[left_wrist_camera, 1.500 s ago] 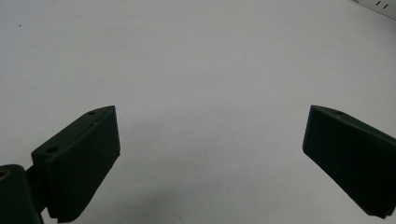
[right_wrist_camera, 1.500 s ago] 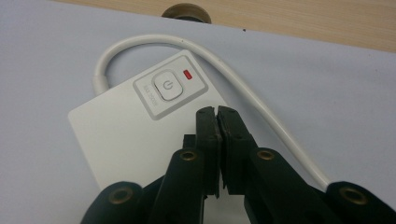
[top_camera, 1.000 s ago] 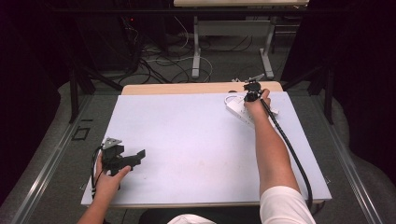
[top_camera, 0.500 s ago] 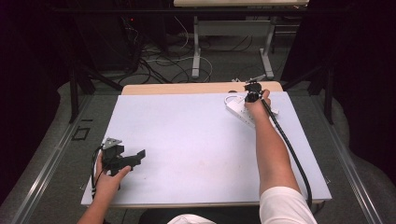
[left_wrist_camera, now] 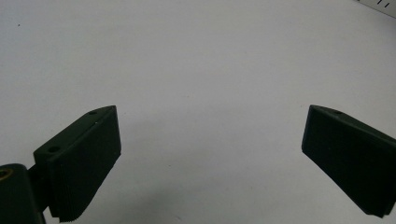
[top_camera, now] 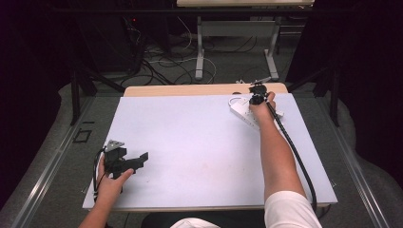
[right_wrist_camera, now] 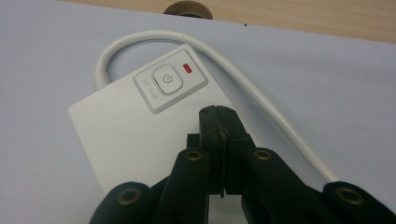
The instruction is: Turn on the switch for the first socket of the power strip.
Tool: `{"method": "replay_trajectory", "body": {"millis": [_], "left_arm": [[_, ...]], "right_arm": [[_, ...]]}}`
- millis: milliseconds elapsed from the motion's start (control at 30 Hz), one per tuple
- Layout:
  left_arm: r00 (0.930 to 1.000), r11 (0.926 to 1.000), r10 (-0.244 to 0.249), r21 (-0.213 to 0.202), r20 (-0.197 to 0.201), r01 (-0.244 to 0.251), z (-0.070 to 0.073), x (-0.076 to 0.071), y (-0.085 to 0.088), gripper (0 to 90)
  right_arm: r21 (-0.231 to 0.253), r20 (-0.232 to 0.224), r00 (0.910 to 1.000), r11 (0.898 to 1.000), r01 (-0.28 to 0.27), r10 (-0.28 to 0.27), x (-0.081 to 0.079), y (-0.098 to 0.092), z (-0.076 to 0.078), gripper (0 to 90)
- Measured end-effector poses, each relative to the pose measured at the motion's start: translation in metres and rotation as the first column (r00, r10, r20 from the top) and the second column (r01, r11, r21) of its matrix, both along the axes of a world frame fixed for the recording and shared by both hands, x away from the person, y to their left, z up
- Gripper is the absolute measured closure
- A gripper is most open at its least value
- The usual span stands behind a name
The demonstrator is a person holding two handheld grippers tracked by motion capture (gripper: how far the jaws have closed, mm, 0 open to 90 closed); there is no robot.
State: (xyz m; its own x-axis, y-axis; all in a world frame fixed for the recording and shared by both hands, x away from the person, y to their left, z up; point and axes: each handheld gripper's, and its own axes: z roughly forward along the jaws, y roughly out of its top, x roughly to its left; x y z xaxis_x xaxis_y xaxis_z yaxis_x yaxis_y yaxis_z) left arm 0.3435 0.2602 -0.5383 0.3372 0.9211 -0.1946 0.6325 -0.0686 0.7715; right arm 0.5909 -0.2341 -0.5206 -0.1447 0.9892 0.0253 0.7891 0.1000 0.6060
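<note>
Resting under closed right gripper (right_wrist_camera: 218, 112): power strip (right_wrist_camera: 121, 121).

A white table (top_camera: 190, 142) stands before floor cables (top_camera: 166, 61) and a desk frame (top_camera: 235, 28).

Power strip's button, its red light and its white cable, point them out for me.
power button (right_wrist_camera: 166, 79), right gripper view, centre of the round key.
red light (right_wrist_camera: 188, 68), right gripper view, middle of the lamp.
white cable (right_wrist_camera: 261, 102), right gripper view, midway along its curve.
</note>
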Motion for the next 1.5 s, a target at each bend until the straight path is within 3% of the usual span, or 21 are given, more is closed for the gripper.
{"method": "replay_trajectory", "body": {"millis": [167, 633, 1133, 1500], "left_arm": [[1.0, 1.0, 0.0, 0.003, 0.0, 0.0, 0.0, 0.0, 0.0, 4.5], [1.0, 1.0, -0.005, 0.0, -0.002, 0.005, 0.0, 0.0, -0.001, 4.7], [0.9997, 0.9997, -0.022, 0.011, -0.008, 0.022, 0.0, 0.002, -0.004, 4.6], [0.9997, 0.9997, -0.02, 0.017, -0.013, 0.02, 0.0, 0.002, -0.006, 4.6]], "right_arm": [[0.013, 0.01, 0.9999, 1.0, -0.007, 0.007, 0.0, -0.001, 0.0, 85.8], [0.019, -0.019, 0.9997, 1.0, -0.016, 0.016, -0.002, -0.001, 0.004, 75.6], [0.028, -0.006, 0.9991, 0.999, -0.042, 0.043, -0.009, -0.004, 0.021, 61.6], [0.045, 0.004, 0.997, 0.996, -0.077, 0.077, -0.017, -0.002, 0.034, 57.2]]}}
